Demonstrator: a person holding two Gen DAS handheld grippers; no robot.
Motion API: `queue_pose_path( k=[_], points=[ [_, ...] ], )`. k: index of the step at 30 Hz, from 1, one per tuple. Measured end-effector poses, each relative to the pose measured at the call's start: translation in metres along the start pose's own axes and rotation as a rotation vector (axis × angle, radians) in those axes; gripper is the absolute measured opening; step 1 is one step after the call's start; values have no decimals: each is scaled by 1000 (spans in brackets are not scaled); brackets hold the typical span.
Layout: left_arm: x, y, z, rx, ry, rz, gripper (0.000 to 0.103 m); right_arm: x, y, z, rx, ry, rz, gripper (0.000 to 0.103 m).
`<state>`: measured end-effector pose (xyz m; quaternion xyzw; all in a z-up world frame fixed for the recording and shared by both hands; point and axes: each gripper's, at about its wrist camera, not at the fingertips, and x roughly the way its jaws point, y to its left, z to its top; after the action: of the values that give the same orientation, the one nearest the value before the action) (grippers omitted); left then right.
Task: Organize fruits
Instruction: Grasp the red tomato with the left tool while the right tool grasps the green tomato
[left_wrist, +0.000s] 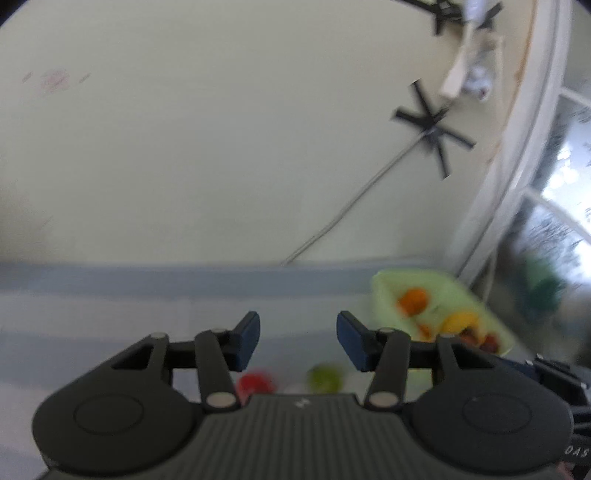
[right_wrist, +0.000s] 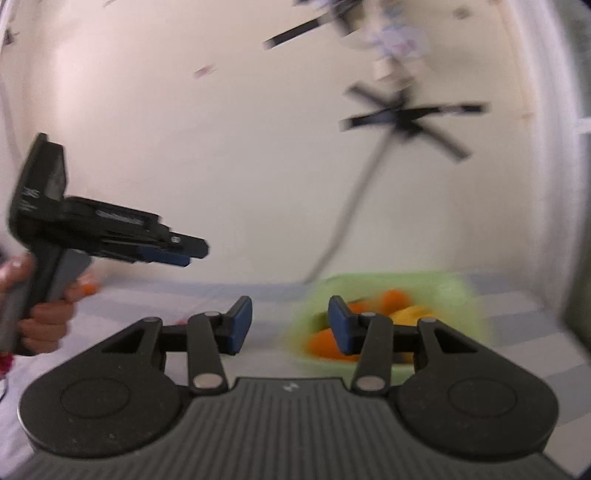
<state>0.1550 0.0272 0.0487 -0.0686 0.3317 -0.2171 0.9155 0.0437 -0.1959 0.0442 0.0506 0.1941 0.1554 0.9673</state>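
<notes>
Both views motion-blurred, detail soft.

Left gripper (left_wrist: 298, 341): jaws parted to a moderate gap, nothing between the blue pads (left_wrist: 248, 339). Pointing over a pale blue-and-white checked tablecloth (left_wrist: 110, 295) toward a cream wall (left_wrist: 221, 147).

Fruits, left wrist view:
- Light green tray (left_wrist: 384, 291) at 3 o'clock of the gripper tips, near the table's far edge. Shallow, roughly rectangular, translucent-looking plastic.
- Inside it: 1 round orange fruit (left_wrist: 413, 300), 1 yellow piece (left_wrist: 458, 320) beside it toward 4 o'clock, something dark red (left_wrist: 487, 341) at the tray's near corner. Type of the red items not readable through blur.
- Loose on the cloth, at 6 o'clock below the jaw gap: 1 red fruit (left_wrist: 255, 384) and 1 green fruit (left_wrist: 325, 378), side by side, apart from each other, both outside the tray. Partly hidden by the gripper body.

Right gripper (right_wrist: 290, 325): same moderate gap, empty between the pads (right_wrist: 241, 325). Same green tray (right_wrist: 472, 314) at 3 o'clock behind the right finger, showing orange fruit (right_wrist: 325, 343), a second orange piece (right_wrist: 395, 297) and yellow fruit (right_wrist: 413, 314). Count inside not certain.

Also in the right wrist view: left gripper seen side-on at 9 o'clock (right_wrist: 195, 251), held by a hand (right_wrist: 40, 321) on its grip, above the cloth. Small orange thing (right_wrist: 88, 288) just behind that hand, on the cloth, unclear what.

Wall: black tape stars (left_wrist: 432, 129) with a thin cable (left_wrist: 351, 206) running down toward the tray. Window (left_wrist: 554, 184) at 3 o'clock in the left view.
</notes>
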Motion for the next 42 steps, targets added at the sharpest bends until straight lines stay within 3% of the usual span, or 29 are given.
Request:
queue_pose_path(
  k=[4, 8, 12, 17, 18, 21, 26, 35, 42],
  points=[
    [13, 20, -18, -50, 36, 36, 48, 48, 28, -7, -36, 96, 35, 43],
    [34, 34, -16, -133, 64, -10, 48, 93, 48, -12, -117, 176, -13, 43],
    [43, 31, -17, -119, 77, -44, 50, 119, 48, -12, -98, 225, -41, 44],
    [52, 25, -30, -102, 108, -21, 51, 137, 45, -14, -75, 287, -34, 43],
    [51, 24, -33, -94, 92, -16, 48, 137, 42, -15, -67, 291, -40, 34],
    [46, 16, -38, -56, 82, 20, 28, 120, 39, -14, -33, 274, -33, 30],
    [16, -13, -57, 10, 64, -12, 28, 59, 45, -27, -89, 207, -48, 30],
    [-55, -86, -119, 70, 51, -130, 28, -70, 39, -79, -27, 143, -84, 30],
    [-69, -125, -149, 146, 67, -145, 29, -108, 33, -109, -2, 142, -141, 31]
  ],
)
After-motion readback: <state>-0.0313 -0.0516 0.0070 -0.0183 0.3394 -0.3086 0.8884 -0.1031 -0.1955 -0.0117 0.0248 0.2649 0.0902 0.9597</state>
